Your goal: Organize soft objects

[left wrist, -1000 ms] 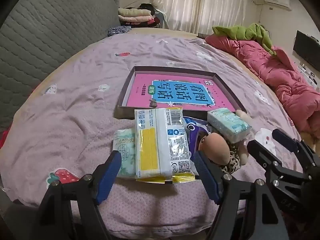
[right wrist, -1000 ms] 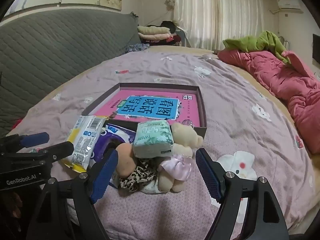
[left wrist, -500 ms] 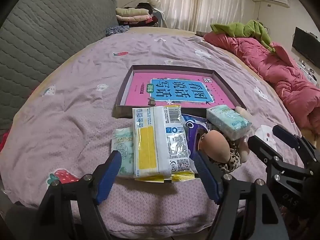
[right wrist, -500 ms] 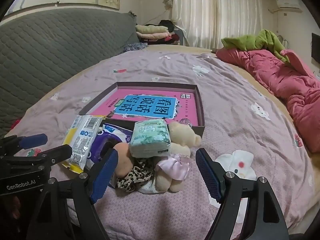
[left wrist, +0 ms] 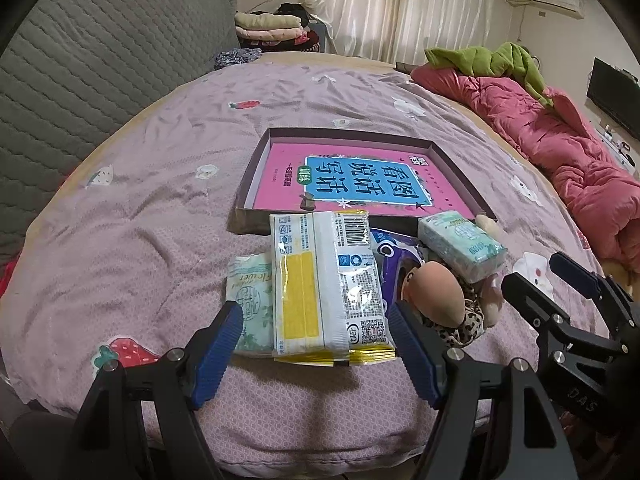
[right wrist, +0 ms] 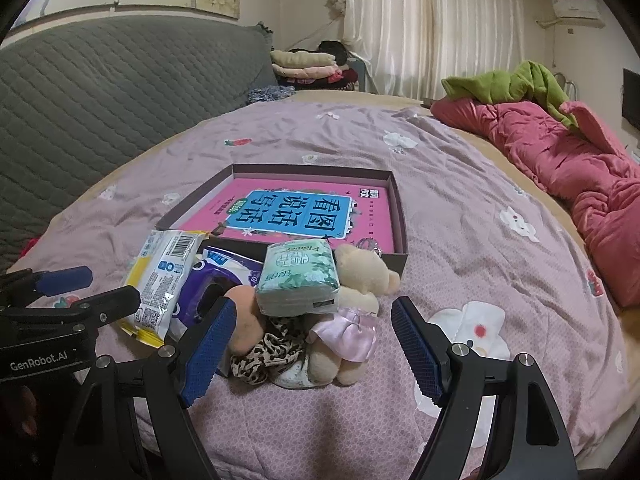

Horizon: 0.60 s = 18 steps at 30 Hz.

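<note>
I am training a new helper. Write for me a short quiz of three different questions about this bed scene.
1. True or false: the left claw is shut on the white-and-yellow plastic tissue pack.
2. What lies inside the shallow brown cardboard box?
3. The small green flower-print tissue pack rests on: A) the beige teddy bear in a pink dress; B) the red quilt.

Key: 1 false, both claws open. 2 A pink book. 3 A.

Purple bed [left wrist: 160, 184] holds a shallow box [left wrist: 256, 184] beyond the fingers [left wrist: 218, 354], tissue packs [left wrist: 326, 280] and plush toys [right wrist: 352, 304] piled between them.
</note>
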{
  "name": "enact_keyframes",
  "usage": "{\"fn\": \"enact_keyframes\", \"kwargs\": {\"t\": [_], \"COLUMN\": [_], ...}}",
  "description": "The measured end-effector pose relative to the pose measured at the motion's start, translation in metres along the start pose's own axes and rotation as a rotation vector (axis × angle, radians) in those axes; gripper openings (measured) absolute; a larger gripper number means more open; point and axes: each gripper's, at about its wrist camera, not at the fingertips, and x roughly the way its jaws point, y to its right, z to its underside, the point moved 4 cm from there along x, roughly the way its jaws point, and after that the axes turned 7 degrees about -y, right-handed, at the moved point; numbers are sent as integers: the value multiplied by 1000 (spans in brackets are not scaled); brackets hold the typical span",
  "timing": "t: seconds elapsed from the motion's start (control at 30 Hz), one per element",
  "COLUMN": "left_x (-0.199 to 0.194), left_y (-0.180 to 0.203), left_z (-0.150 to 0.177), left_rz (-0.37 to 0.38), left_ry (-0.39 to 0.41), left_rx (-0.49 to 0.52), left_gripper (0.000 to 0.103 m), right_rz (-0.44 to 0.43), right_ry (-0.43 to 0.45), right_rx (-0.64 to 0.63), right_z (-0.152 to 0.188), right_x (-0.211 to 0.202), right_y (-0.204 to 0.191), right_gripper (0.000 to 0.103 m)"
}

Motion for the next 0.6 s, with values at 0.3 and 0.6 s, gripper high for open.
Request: {"fn": "enact_keyframes", "kwargs": {"t": [0.3, 0.6], "left_x": [0, 1], "left_y": [0, 0], "left_z": [1, 1], "left_rz": [2, 5], "left_ry": [1, 3], "left_rx": [-1, -4], "left_gripper": [75, 75], "right_rz": [0, 0], "right_ry": [1, 4], "right_rx": [-7, -9], "right_z": [-2, -3], "right_x": [-1, -2], "right_y": [-4, -3], "right_gripper": [81, 81]}}
